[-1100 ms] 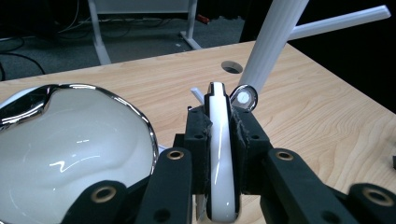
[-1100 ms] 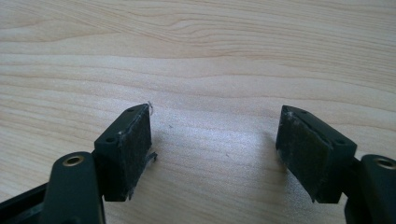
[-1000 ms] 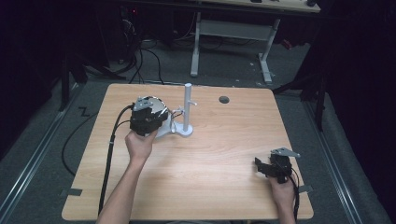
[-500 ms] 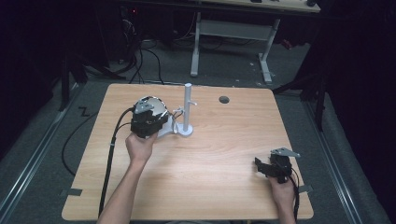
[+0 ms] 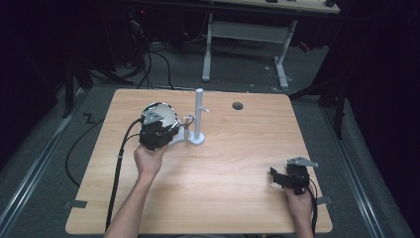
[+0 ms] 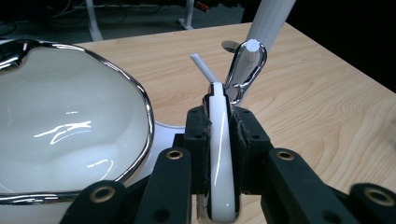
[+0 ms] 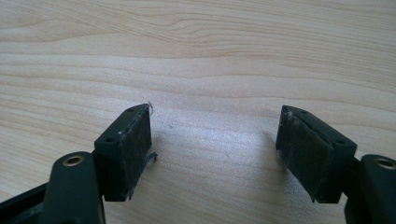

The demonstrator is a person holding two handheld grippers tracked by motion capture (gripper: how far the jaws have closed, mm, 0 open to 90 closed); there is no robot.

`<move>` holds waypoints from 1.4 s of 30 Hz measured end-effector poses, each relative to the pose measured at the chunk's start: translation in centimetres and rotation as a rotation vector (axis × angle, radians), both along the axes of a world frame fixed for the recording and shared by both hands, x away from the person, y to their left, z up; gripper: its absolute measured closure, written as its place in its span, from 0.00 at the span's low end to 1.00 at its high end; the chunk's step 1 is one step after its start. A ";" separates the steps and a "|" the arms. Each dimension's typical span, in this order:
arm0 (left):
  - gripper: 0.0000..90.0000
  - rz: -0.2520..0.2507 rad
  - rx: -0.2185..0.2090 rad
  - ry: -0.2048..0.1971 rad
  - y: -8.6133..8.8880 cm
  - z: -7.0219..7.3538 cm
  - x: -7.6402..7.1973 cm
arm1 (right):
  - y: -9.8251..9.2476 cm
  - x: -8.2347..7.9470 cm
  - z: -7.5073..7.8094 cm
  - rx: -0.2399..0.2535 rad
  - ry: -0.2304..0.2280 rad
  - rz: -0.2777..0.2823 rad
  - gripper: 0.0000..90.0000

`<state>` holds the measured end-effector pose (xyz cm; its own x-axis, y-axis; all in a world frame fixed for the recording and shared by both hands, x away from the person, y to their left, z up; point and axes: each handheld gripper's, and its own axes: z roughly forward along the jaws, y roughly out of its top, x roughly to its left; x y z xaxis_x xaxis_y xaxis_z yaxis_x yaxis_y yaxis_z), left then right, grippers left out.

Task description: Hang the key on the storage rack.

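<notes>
The light wooden table with a small round hole near its far edge carried everything in the scene. On its far left part stood a white stand with a tall upright post and a flat base. Just left of that post sat a glossy white cup with a silver rim, seen from the left gripper view as a wide pale bowl-like opening edged in chrome.

The left gripper, held in the person's left hand, was at the cup's near side. Its black jaws were pinched tight on the cup's thin white handle, which stood edge-on between the pads. Just beyond the handle a shiny silver hook hung on a short white peg of the stand, very near the handle's top; whether they touched could not be told.

The right gripper, held in the right hand, rested well apart at the table's near right corner. Its jaws were spread wide over bare wood, with nothing between the pads.
</notes>
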<state>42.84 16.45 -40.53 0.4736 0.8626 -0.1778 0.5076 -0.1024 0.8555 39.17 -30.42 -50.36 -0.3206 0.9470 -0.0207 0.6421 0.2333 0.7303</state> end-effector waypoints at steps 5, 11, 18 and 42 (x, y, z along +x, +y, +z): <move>0.86 -0.009 0.013 0.012 -0.5 -0.5 0.1 | 0.0 0.0 0.0 0.000 0.000 0.000 0.30; 0.86 -0.012 0.022 0.025 -1.0 -1.2 0.3 | 0.0 0.0 0.0 0.000 0.000 -0.001 0.30; 0.85 -0.023 0.047 0.034 -1.8 -1.8 0.3 | 0.0 0.0 0.0 0.000 0.000 0.000 0.30; 0.82 -0.029 0.091 0.080 -2.7 -4.0 0.6 | 0.0 0.0 0.0 0.000 0.000 0.001 0.30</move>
